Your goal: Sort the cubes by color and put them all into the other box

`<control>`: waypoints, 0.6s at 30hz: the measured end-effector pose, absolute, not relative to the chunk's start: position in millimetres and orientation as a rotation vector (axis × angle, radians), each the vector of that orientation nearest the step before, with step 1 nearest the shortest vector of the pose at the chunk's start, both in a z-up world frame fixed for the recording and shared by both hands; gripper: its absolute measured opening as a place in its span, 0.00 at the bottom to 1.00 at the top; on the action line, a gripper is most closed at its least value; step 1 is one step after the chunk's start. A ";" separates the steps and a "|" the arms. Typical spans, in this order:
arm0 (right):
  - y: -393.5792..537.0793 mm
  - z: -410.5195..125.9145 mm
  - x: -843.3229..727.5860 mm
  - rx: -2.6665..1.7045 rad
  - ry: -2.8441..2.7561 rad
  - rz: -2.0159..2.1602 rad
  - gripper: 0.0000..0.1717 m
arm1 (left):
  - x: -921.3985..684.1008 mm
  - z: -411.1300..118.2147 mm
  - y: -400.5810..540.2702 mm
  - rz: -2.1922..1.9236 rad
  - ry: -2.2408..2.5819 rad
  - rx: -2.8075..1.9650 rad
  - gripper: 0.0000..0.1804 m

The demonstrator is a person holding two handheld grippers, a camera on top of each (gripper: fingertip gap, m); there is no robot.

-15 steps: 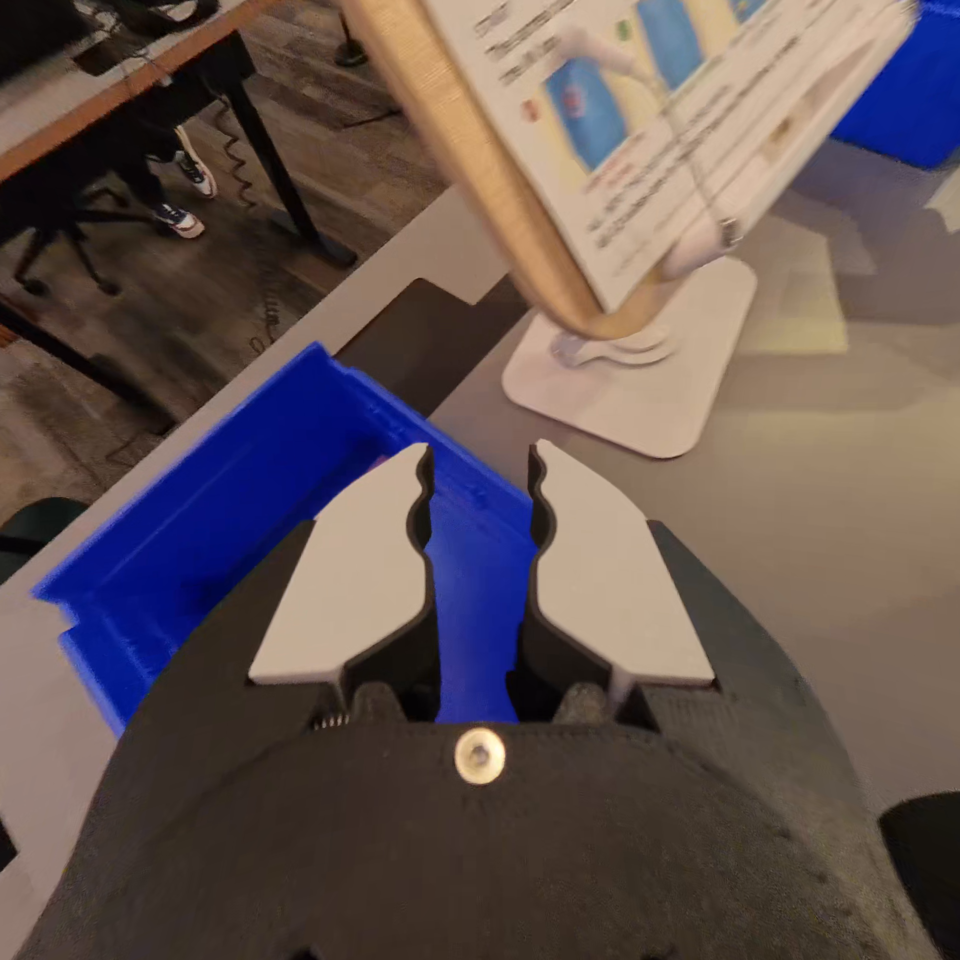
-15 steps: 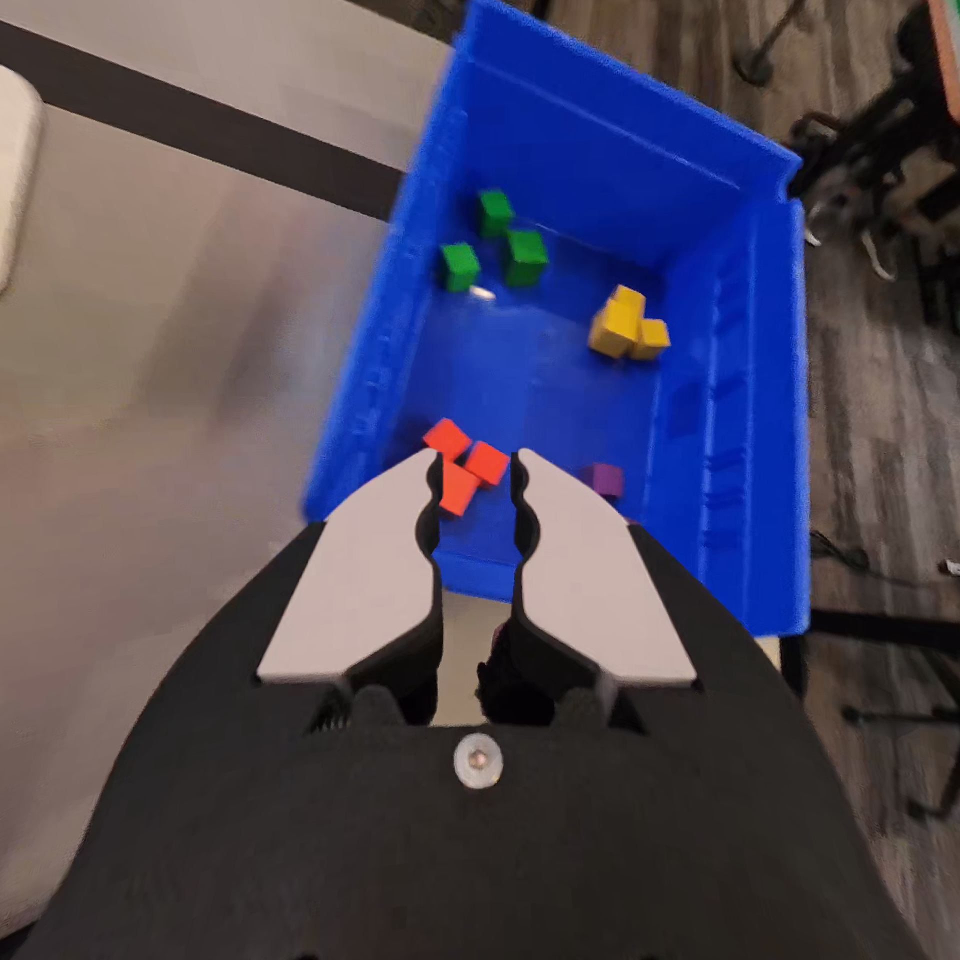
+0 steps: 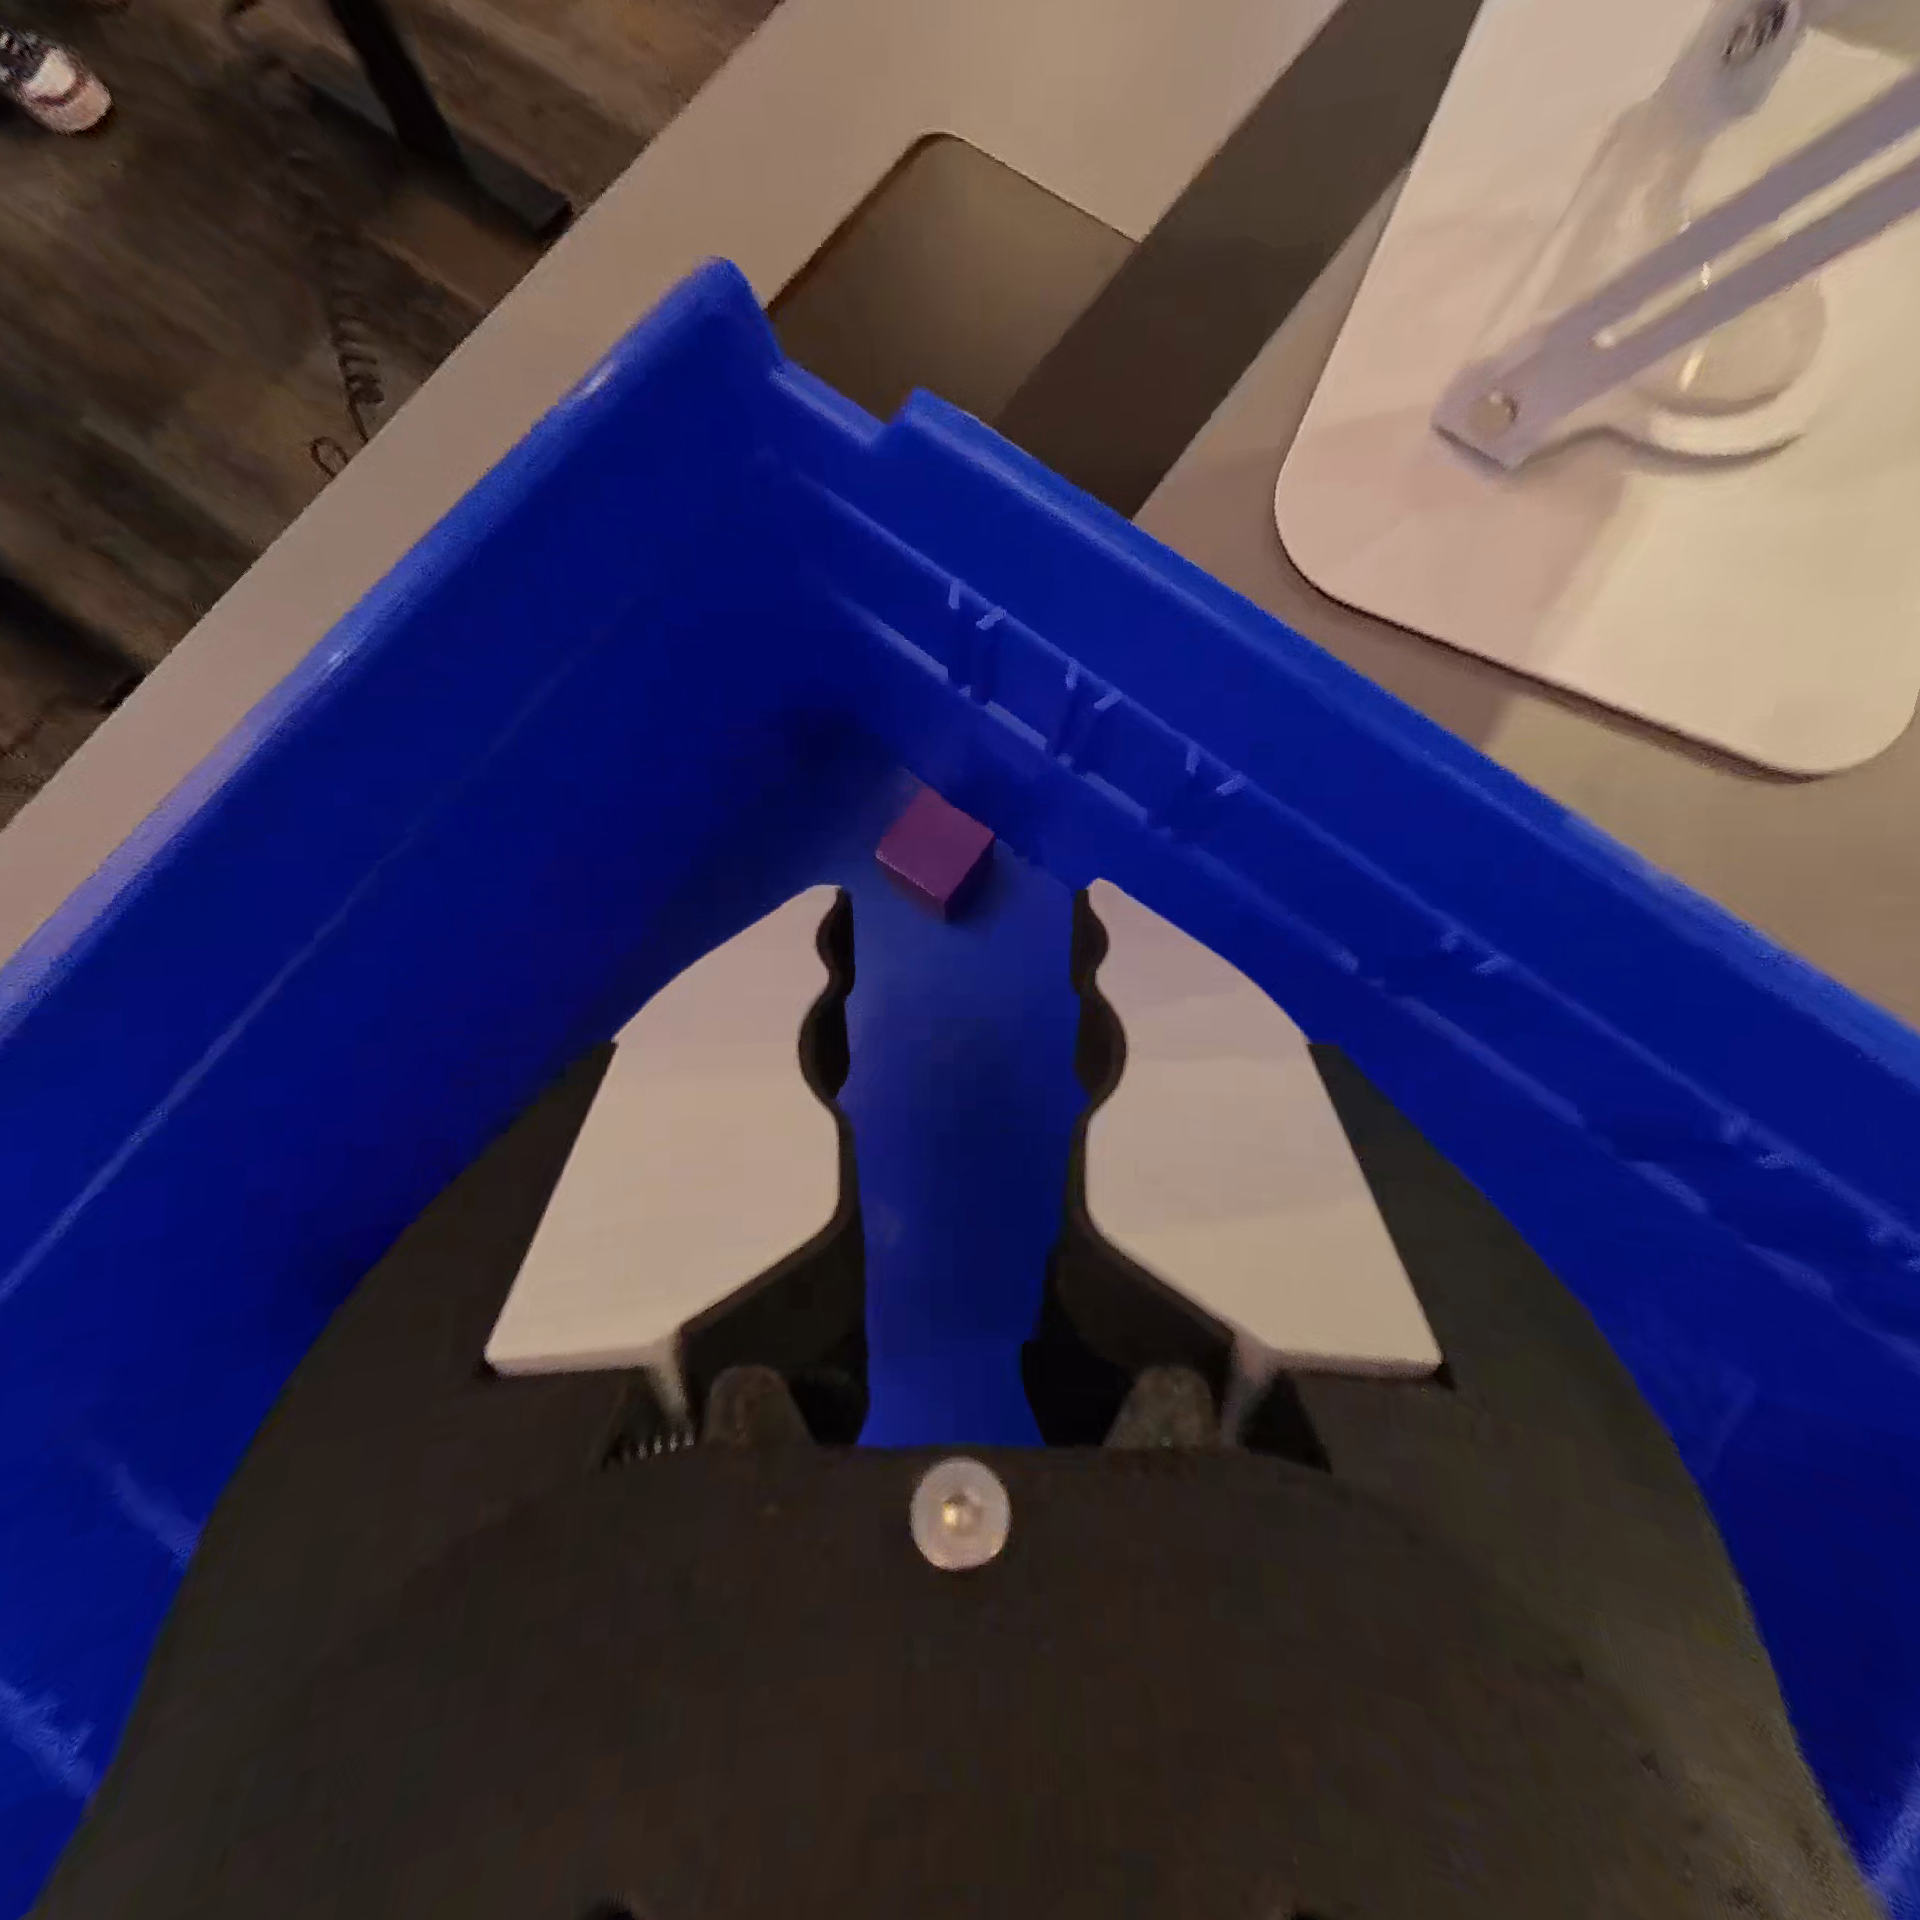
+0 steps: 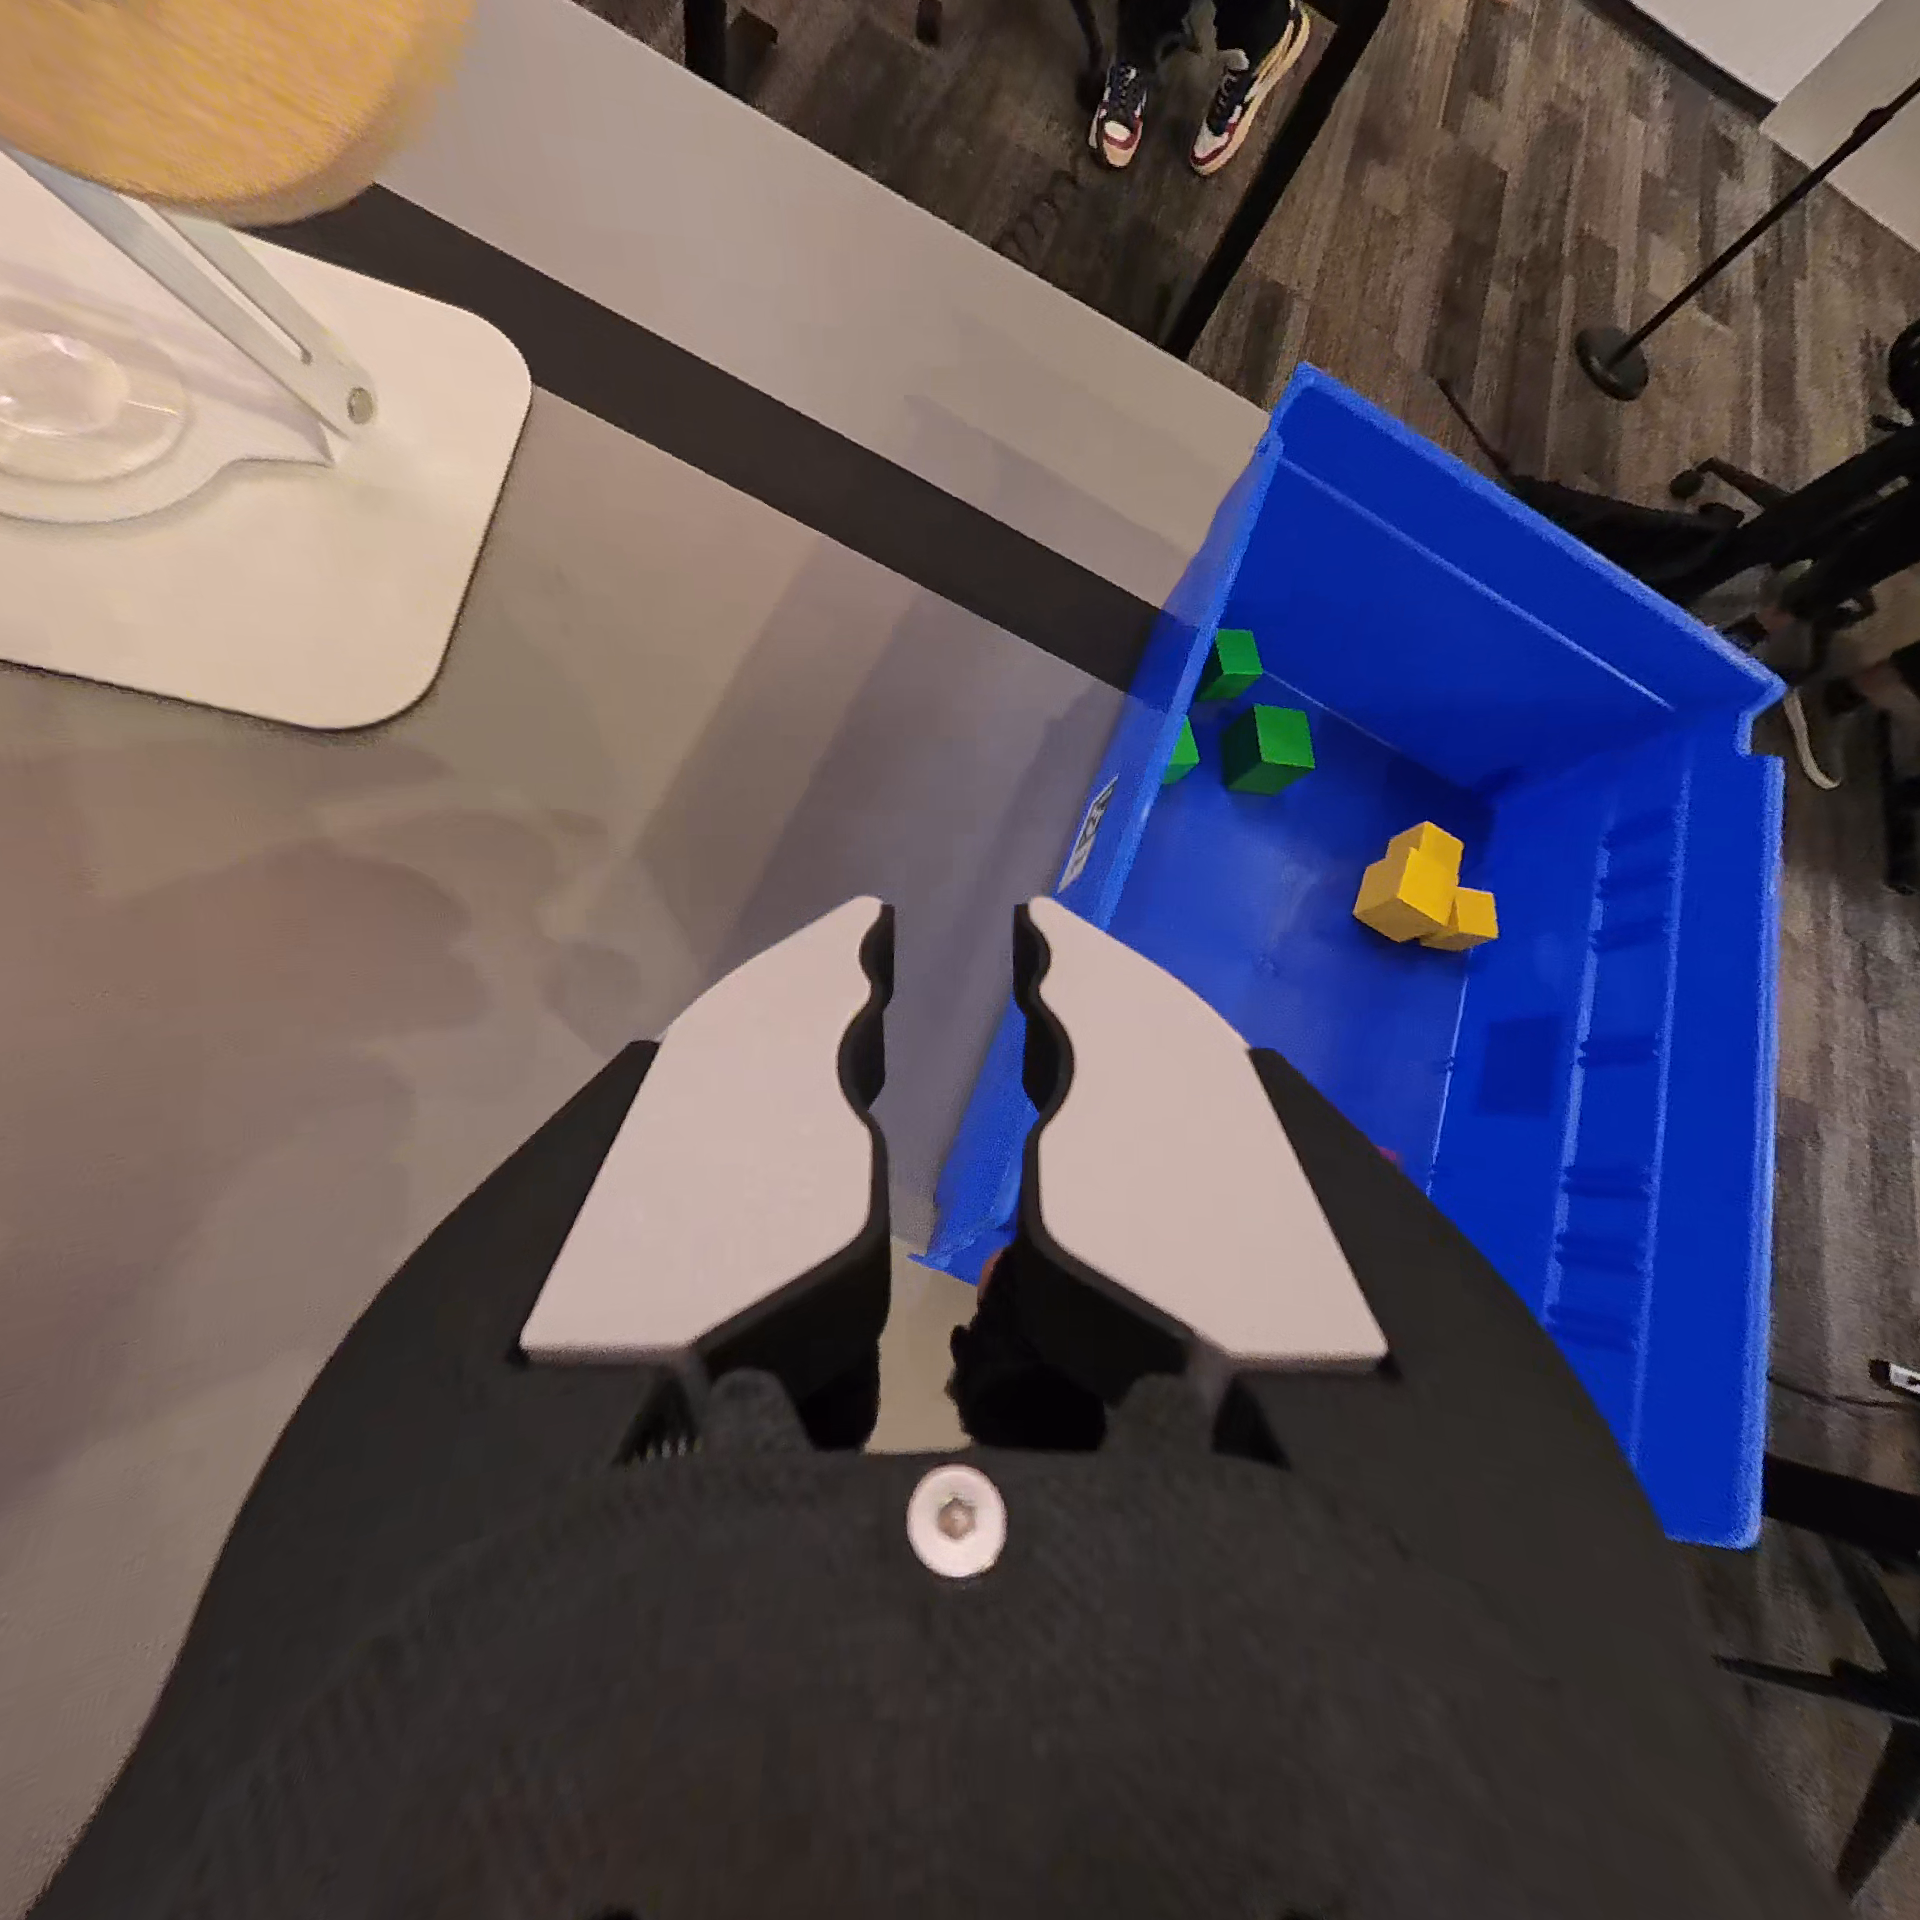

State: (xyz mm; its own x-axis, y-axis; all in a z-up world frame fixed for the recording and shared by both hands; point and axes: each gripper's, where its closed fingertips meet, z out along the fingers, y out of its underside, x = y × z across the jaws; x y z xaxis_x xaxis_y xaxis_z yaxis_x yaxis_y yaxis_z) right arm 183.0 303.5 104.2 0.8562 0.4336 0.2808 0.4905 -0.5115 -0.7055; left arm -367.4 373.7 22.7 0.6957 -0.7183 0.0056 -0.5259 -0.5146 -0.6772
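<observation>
Left wrist view: left gripper (image 3: pixel 961 914) spread empty over purple cube (image 3: pixel 932 854) in blue box (image 3: pixel 520 727) corner. Next, probably: descend, straddle, close. Right gripper (image 4: pixel 953 935) parted, empty.

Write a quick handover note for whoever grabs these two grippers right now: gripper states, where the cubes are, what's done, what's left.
Left gripper: open, empty, inside the source blue box, aimed at a purple cube lying in the far corner.
Right gripper: open, empty, over the table beside the other blue box.
Done: green cubes grouped at that box's far end, yellow cubes clustered near its right wall.
Left: pick up the purple cube and carry it across. The gripper hides that box's near end.
</observation>
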 end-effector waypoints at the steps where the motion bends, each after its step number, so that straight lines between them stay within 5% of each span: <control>1: 303.8 105.5 181.0 -2.177 -0.676 -0.091 0.13 | -365.8 18.4 375.3 -0.372 0.997 -2.228 0.22; 18: 300.0 107.8 153.4 -2.149 -0.728 -0.027 0.12 | -356.9 -26.2 386.9 -0.404 1.362 -2.218 0.13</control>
State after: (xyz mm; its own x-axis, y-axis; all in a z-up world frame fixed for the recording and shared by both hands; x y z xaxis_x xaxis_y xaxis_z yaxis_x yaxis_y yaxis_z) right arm 153.4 300.0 107.8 0.8308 0.4898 0.2644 0.5083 -0.4741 -0.7189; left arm -356.9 386.9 -26.2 0.4548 -0.8905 -0.0094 -0.7412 -0.3727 -0.5583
